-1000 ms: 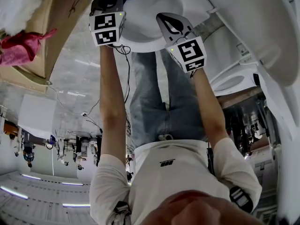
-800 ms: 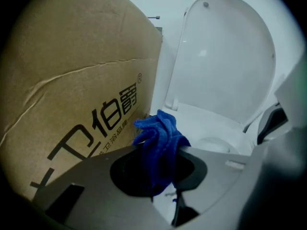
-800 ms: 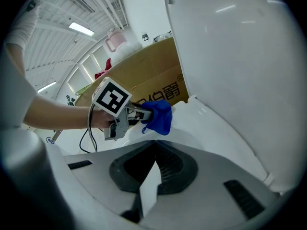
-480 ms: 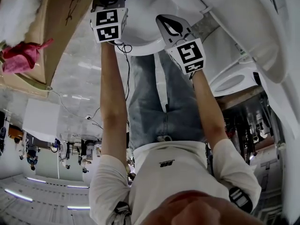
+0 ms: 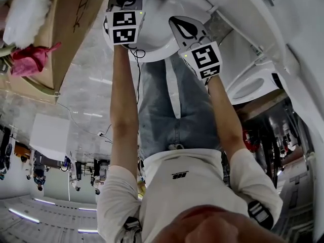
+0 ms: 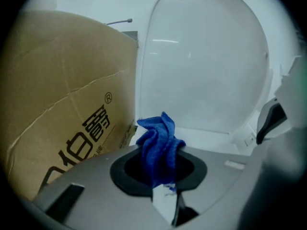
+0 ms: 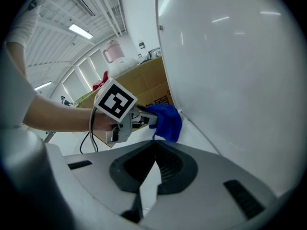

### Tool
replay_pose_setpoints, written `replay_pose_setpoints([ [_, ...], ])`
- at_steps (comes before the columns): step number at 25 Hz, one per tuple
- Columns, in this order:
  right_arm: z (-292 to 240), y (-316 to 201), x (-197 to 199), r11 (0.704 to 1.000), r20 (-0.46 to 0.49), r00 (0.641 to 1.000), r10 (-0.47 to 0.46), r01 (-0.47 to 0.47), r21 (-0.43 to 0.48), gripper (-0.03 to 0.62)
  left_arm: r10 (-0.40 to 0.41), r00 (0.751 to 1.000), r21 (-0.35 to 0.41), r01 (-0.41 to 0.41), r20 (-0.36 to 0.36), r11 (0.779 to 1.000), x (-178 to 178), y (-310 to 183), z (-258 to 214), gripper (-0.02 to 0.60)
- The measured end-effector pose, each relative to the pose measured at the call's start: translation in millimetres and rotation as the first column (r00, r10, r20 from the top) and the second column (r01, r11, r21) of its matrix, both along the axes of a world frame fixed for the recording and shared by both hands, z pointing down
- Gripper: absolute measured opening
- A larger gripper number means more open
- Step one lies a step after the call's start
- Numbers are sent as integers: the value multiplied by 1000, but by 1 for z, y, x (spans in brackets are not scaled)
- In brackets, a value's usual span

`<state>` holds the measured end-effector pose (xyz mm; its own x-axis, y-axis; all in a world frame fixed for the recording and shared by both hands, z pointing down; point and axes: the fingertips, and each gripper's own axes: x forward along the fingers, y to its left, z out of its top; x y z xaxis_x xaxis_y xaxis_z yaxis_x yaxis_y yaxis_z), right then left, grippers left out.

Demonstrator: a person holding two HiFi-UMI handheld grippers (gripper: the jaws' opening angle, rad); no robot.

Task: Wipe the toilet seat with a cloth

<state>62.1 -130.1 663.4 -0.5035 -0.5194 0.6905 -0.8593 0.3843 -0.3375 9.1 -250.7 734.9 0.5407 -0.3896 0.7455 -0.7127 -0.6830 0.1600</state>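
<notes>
Beside the cardboard box (image 5: 71, 34), the left gripper (image 6: 162, 176) has its jaws clamped on the bunched blue cloth (image 6: 158, 143). Over the last second it has edged a little farther along the toilet seat (image 5: 162, 34), toward the raised lid (image 6: 206, 66). The cloth seems to press on the seat near the hinge, though contact is hard to confirm. I judge a wiping stroke is under way. The right gripper (image 7: 154, 147) hovers just beside it, jaws closed together on nothing.

Left tongs (image 6: 159, 169) clamped on cloth (image 6: 158, 138), right tongs (image 7: 154, 150) closed, empty, both arms (image 5: 124, 110) outstretched
</notes>
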Motion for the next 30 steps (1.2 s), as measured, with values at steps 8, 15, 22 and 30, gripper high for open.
replay_pose_setpoints([
  [8,-66,-1,17,995,-38,997,70,-68,71,-5,25,998,64,-22,-49,998,-1,14,-85,75],
  [15,-163,13,14,983,-54,993,106,-97,154,-5,26,996,127,-15,-88,992,-21,42,-195,75],
  [22,-270,27,6,954,-87,987,134,-105,282,-5,37,989,239,-3,-141,971,-45,54,-321,75],
  [30,-398,51,4,906,-148,979,142,-68,418,-5,73,973,348,8,-219,937,-59,97,-462,75],
])
